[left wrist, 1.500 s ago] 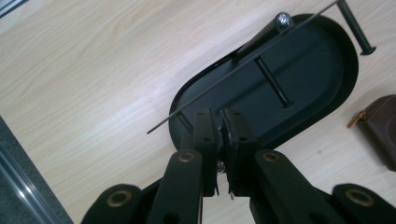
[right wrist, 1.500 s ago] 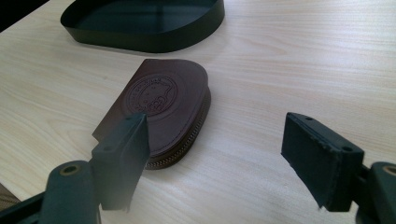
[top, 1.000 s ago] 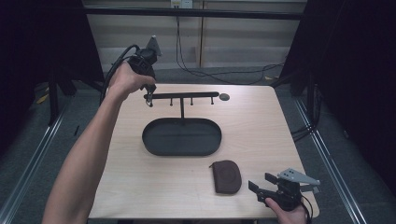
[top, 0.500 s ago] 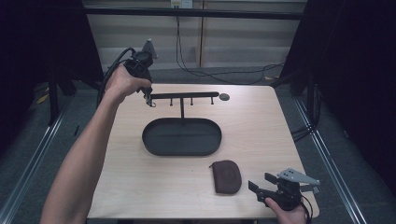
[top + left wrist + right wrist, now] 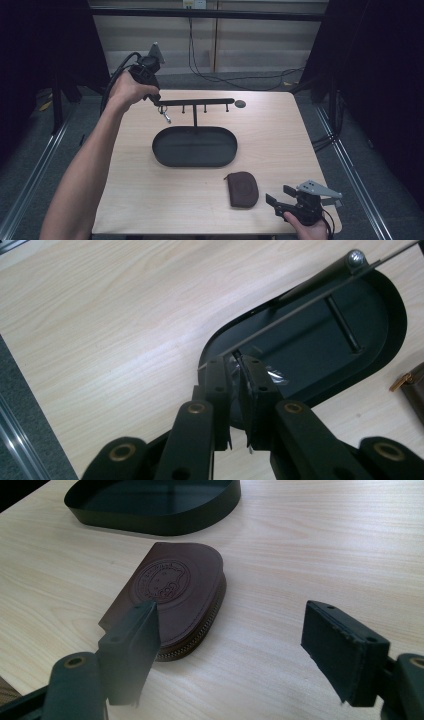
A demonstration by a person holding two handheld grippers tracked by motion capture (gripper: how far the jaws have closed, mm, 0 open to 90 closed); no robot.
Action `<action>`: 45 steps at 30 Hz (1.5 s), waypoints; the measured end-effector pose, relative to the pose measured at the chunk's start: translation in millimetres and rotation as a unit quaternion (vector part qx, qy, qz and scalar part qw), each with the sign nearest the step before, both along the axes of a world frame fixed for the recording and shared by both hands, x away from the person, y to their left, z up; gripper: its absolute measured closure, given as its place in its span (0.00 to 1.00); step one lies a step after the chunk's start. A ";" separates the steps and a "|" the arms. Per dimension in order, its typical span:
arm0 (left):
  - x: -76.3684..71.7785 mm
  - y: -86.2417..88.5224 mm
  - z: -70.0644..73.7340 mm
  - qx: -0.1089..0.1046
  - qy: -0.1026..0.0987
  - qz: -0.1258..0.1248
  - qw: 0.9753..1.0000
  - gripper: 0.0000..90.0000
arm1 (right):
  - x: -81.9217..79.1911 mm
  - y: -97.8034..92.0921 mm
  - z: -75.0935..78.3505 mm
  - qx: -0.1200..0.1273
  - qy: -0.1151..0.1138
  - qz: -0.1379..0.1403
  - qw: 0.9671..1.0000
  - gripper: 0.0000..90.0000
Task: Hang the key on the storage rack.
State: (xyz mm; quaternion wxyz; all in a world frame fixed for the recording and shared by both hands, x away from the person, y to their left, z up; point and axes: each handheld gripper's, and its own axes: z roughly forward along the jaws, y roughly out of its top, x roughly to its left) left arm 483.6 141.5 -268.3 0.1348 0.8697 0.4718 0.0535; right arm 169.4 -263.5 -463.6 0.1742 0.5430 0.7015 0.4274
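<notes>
A black hook rack (image 5: 195,102) stands on a post in a black oval tray (image 5: 165,155). My left gripper (image 5: 157,100) is at the bar's left end, shut on a small metal key ring (image 5: 165,117) that dangles just under the bar. In the left gripper view, my left gripper (image 5: 236,371) has its jaws almost together with something shiny between the tips, above the tray (image 5: 390,305). A brown zip pouch (image 5: 242,189) lies flat near the front. My right gripper (image 5: 279,197) stands open just right of the pouch (image 5: 175,595), nothing between its fingers (image 5: 132,645).
A small dark disc (image 5: 240,104) lies on the table past the rack's right end. The tray's wall (image 5: 150,520) is beyond the pouch. Bare wood lies left of the tray and along the right side. Cables trail on the floor behind.
My left gripper has shifted slightly along the bar's left end, and the key ring now hangs a little lower and farther right. The right gripper has not moved.
</notes>
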 end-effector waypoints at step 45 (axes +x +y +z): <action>-85.1 59.7 -43.6 -0.076 -0.033 -0.035 0.996 0.47 | 4.0 2.2 -1.1 -0.004 0.006 -0.002 1.000 0.26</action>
